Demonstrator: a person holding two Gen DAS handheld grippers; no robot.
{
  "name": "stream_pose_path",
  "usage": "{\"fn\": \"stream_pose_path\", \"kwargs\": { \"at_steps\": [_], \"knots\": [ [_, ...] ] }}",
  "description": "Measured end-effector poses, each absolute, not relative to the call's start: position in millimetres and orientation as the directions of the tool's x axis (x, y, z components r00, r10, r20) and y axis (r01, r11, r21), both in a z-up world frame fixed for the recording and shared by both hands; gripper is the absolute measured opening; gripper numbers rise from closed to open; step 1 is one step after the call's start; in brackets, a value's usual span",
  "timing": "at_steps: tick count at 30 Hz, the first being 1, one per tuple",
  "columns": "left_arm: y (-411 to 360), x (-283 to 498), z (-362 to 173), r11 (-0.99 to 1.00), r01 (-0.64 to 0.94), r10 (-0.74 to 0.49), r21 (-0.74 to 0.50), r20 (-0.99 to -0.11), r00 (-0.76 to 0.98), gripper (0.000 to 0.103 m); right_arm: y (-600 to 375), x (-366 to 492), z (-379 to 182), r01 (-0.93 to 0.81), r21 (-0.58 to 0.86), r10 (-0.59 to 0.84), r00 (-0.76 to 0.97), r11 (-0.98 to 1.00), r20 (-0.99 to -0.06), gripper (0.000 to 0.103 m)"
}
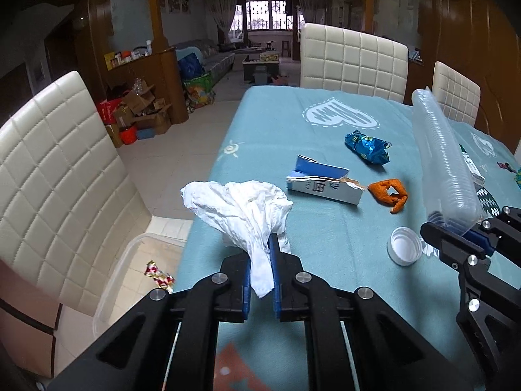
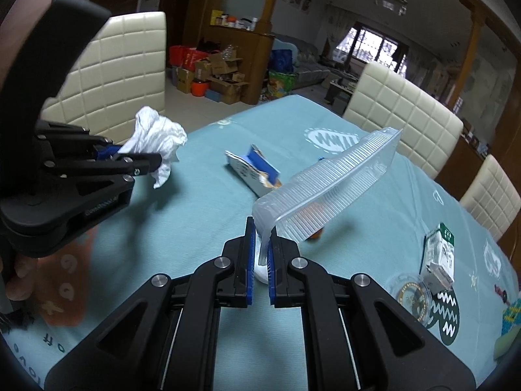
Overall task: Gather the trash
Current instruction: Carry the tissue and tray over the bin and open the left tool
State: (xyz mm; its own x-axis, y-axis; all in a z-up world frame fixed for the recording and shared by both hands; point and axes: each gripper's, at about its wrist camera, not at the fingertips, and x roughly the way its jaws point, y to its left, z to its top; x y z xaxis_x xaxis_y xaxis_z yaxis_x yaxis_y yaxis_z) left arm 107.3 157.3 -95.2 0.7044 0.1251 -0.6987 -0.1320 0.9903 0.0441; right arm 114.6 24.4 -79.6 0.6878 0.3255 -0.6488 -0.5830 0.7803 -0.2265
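1. The left gripper [image 1: 262, 260] is clamped on a crumpled white tissue [image 1: 241, 205]. Its blue pads press a twisted part of the tissue, and the rest spreads out above the jaws, lifted off the table [image 1: 280, 123].
2. The right gripper [image 2: 260, 251] is clamped on the edge of a clear plastic container [image 2: 329, 192]. The container has ribbed walls and hangs tilted in the air above the table, clear of the cloth.
3. The landmark is the torn blue and white carton [image 1: 322, 182], which lies flat on the light blue tablecloth, about in the middle of the table.
4. Just to the right of the carton lies an orange wrapper [image 1: 389, 194], close to the carton's torn end.
5. Behind the carton, a little to the right, lies a crumpled blue foil wrapper [image 1: 368, 146], apart from it.
6. In front of the carton and to the right, a white bottle cap [image 1: 403, 246] lies with its open side up, near the tip of the right gripper.
7. To the left of the carton, off the table edge and lower down, a clear plastic bin [image 1: 130, 260] stands on the floor beside a cream chair [image 1: 55, 176]. A small colourful wrapper [image 1: 159, 277] lies inside it.
8. Far to the right of the carton, in the right wrist view, a small green and white box [image 2: 439, 254] lies on the cloth, touching a round clear lid [image 2: 413, 296].
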Motion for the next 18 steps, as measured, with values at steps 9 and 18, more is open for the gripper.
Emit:
{"fn": "stream_pose_path", "kwargs": {
  "at_steps": [9, 18],
  "knots": [
    [193, 78, -89, 0.982, -0.177, 0.173, 0.062, -0.668, 0.723, 0.01, 63, 96, -76, -0.643, -0.248, 0.364, 0.664, 0.725, -0.653, 0.008],
    [237, 45, -90, 0.961, -0.263, 0.251, 0.08, -0.648, 0.719, 0.01, 113, 76, -76, -0.705, -0.275, 0.409, 0.635, 0.653, -0.656, 0.008]
  ]
}}
